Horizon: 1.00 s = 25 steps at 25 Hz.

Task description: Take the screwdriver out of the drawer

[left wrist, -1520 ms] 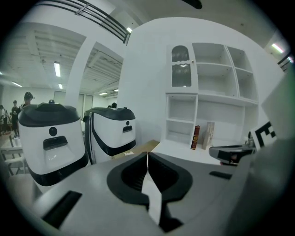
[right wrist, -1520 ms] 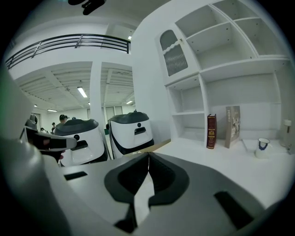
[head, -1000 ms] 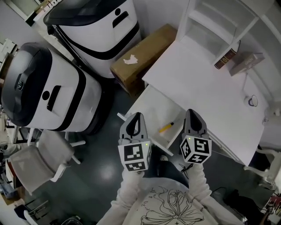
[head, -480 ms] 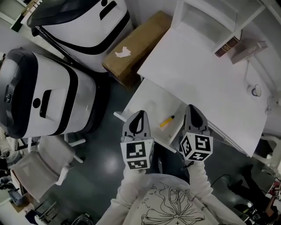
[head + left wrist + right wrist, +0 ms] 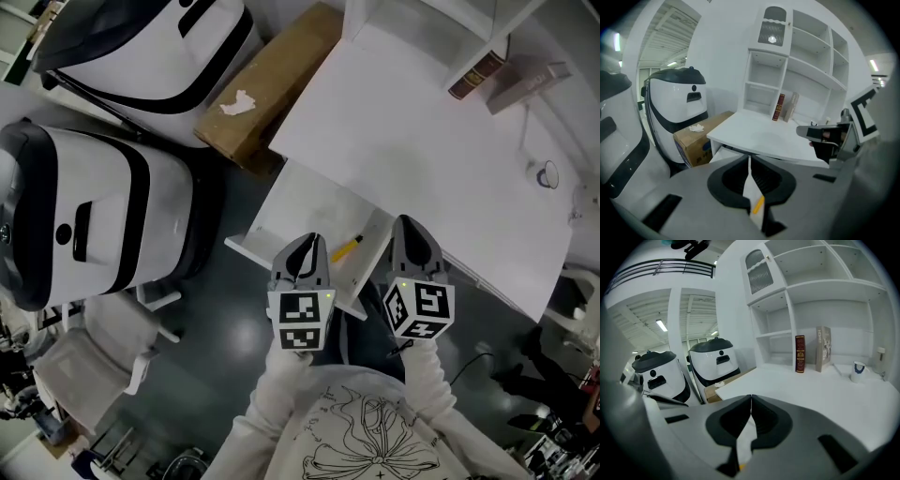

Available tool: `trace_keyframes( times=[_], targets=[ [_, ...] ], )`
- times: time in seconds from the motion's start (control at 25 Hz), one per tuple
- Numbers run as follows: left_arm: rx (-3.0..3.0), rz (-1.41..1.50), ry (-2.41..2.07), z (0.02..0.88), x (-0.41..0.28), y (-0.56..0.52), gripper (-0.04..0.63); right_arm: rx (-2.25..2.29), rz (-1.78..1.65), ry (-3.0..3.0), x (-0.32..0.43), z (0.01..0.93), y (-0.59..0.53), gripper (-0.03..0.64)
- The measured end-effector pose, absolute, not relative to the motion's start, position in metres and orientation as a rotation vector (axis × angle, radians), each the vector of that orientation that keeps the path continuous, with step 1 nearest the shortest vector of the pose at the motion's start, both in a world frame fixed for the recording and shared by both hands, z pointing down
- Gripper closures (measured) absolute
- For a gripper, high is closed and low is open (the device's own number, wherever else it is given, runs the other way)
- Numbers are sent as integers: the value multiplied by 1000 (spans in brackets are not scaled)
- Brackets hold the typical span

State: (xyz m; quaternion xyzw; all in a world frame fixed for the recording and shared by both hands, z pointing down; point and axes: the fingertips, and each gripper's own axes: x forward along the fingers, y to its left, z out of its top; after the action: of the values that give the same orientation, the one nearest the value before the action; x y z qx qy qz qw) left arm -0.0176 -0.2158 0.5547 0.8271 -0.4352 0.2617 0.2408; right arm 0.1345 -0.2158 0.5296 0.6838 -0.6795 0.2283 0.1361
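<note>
Under the front edge of the white desk surface [image 5: 412, 141], a white drawer [image 5: 281, 202] stands pulled out, and the yellow-handled screwdriver [image 5: 347, 248] lies slanted inside it, close to its right wall. The left gripper [image 5: 309, 246] hangs over the front part of the drawer, just left of the screwdriver. Its fingers [image 5: 731, 178] are pressed together with nothing between them, and the slot below them frames the yellow handle lying on the drawer floor. The right gripper [image 5: 405, 225] hangs just to the right of the drawer, at the front edge of the surface, and its fingers [image 5: 726, 423] are likewise closed on nothing. At the back of the surface, inside a white shelf unit [image 5: 422, 19], a dark red book [image 5: 469, 80] stands beside a paler book [image 5: 525, 84]. A white mug [image 5: 548, 174] sits well to their right. On the floor to the left of the surface lies a long cardboard box [image 5: 267, 84] with a crumpled white scrap on top. Beyond it stand two large white-and-black machines [image 5: 103, 216], and a pale chair [image 5: 94, 347] is nearest the person.
</note>
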Motion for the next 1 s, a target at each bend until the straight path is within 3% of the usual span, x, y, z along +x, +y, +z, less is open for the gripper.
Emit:
trace_keyframes(
  times=[0.32, 0.6, 1.0],
  targets=[
    [2287, 874, -990, 598, 30, -208, 580, 1978, 685, -1955, 164, 539, -218, 614],
    [2266, 1042, -835, 646, 61, -205, 484, 1987, 706, -1936, 192, 547, -220, 614],
    [2143, 1267, -611, 722, 81, -185, 456, 2012, 751, -1902, 221, 563, -223, 614]
  ],
)
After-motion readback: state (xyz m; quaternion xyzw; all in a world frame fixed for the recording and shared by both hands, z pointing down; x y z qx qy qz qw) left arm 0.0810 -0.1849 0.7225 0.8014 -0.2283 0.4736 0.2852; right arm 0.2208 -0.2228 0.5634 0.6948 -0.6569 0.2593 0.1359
